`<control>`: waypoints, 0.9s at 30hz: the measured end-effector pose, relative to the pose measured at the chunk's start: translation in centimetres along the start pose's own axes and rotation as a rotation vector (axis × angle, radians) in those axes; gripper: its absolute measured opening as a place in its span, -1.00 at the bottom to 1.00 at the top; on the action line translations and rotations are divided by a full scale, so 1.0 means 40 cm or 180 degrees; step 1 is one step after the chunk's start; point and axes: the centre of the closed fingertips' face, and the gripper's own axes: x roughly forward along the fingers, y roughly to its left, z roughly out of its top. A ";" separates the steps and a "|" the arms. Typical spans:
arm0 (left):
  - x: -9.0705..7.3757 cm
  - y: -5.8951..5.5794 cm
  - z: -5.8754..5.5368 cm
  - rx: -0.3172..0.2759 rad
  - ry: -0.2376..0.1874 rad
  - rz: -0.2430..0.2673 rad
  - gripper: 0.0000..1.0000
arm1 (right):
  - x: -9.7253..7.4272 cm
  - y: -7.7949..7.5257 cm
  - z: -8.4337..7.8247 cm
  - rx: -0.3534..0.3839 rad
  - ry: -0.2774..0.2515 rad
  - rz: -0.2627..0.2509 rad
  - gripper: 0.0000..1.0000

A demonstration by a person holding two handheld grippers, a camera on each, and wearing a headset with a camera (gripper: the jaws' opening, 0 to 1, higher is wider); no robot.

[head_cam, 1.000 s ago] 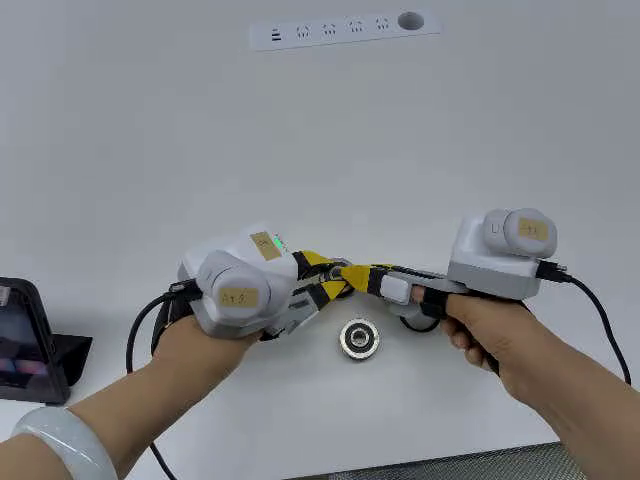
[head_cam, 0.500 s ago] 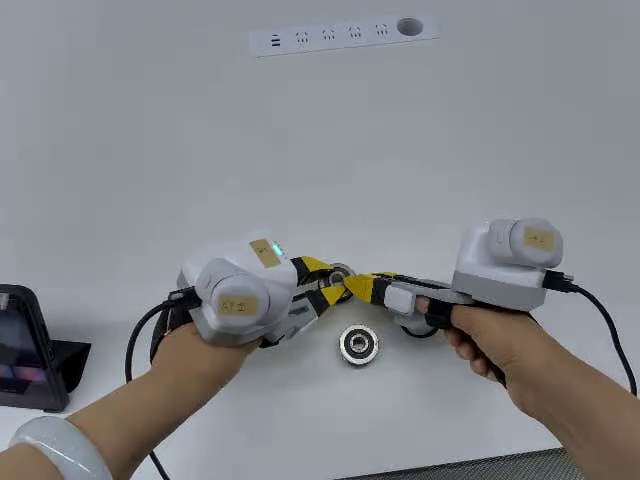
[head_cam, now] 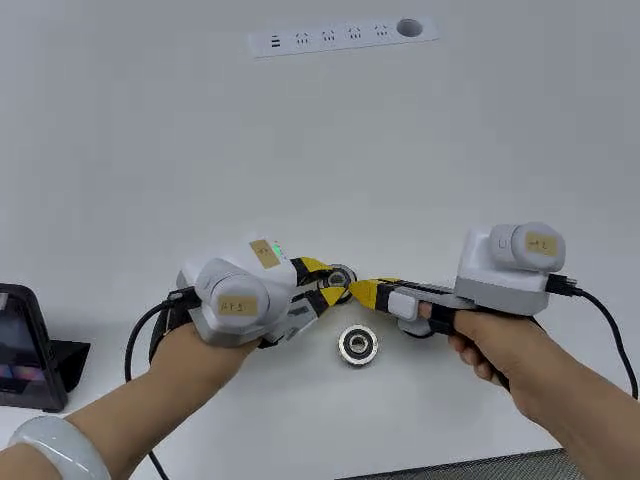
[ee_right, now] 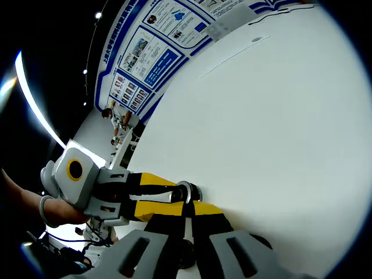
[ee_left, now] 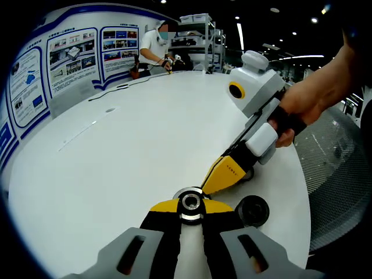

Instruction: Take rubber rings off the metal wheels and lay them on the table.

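My left gripper (head_cam: 333, 284) is shut on a small metal wheel (head_cam: 339, 274), held just above the white table (head_cam: 300, 150). In the left gripper view the wheel (ee_left: 190, 202) sits between the yellow jaw tips. My right gripper (head_cam: 356, 290) comes in from the right, its tips pressed together at the wheel's rim, where the black rubber ring sits. In the right gripper view the wheel (ee_right: 187, 190) lies just past my shut right gripper (ee_right: 187, 207). A second wheel (head_cam: 358, 343) with a black ring lies flat on the table below both grippers, also seen in the left gripper view (ee_left: 253, 210).
A white power strip (head_cam: 345, 33) lies at the table's far side. A dark tablet on a stand (head_cam: 20, 345) sits at the left edge. Black cables trail from both grippers. The table's front edge (head_cam: 470, 462) runs close to my arms.
The right gripper has drawn back a little to the right, so its tips no longer overlap the left jaws. The left gripper still holds the wheel in place.
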 end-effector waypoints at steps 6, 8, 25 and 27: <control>0.000 0.000 0.000 -0.0002 -0.0004 -0.0003 -0.74 | -0.003 0.002 0.007 -0.0008 -0.0036 0.0016 -0.96; 0.000 0.000 0.001 -0.0002 -0.0005 -0.0004 -0.74 | -0.004 0.002 0.006 -0.0043 -0.0035 0.0002 -0.96; 0.000 0.000 0.001 -0.0008 0.0002 -0.0002 -0.74 | 0.002 0.031 0.014 -0.0090 -0.0072 0.0077 -0.97; 0.000 0.000 0.001 -0.0005 0.0003 -0.0003 -0.74 | 0.002 0.037 0.014 -0.0096 -0.0073 0.0096 -0.97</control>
